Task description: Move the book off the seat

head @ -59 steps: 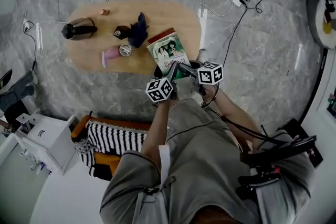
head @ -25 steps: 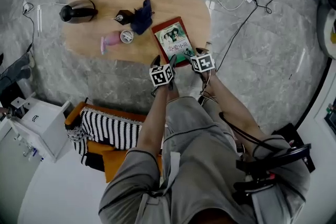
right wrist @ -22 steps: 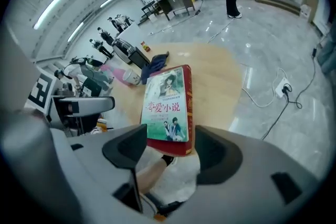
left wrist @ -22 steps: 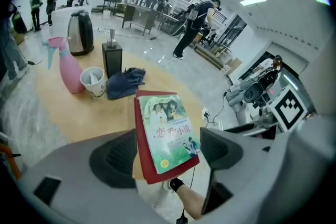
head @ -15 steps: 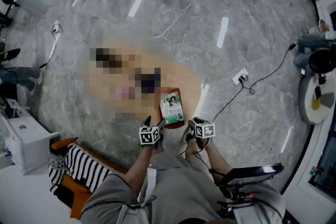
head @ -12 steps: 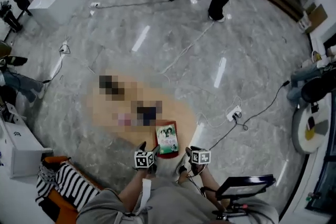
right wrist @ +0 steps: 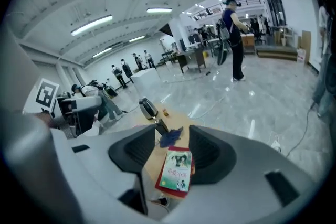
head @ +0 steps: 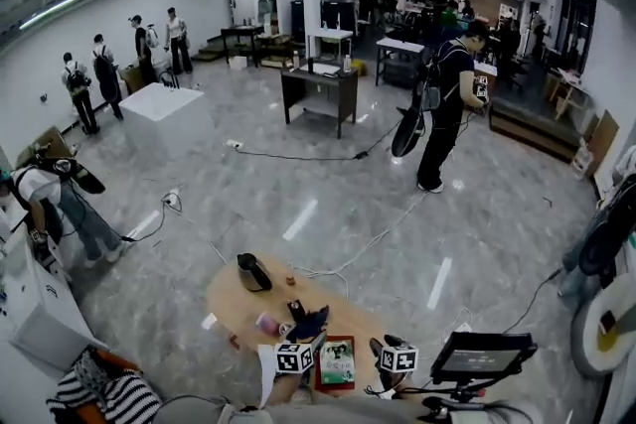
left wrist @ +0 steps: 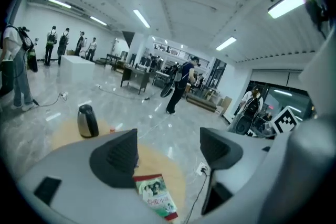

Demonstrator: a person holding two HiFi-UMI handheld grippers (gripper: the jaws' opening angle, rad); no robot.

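Left claw (left wrist: pixel 168 150) is wide open, nothing pinched, just air between its dark pads. Right claw (right wrist: pixel 172 153) is open too, with a narrower gap, and its jaws have just been opening a bit more. Nothing's gripped there either.

The book (right wrist: pixel 177 170) shows up through the gap of the right claw, but it's lying flat well below it on the oval wooden table (head: pixel 248 305), nowhere near the pads. From the left claw it sits below the gap, a little toward that claw's left jaw. In the head view it's right between the two claws, at the table's near edge.

Looks-wise it's a thin book, face up: green cover with a photo of people up top, some print under that, red border around it.

Past the book from the claws there's a blue cloth (right wrist: pixel 170 137), then a dark kettle (right wrist: pixel 148 108) further out.
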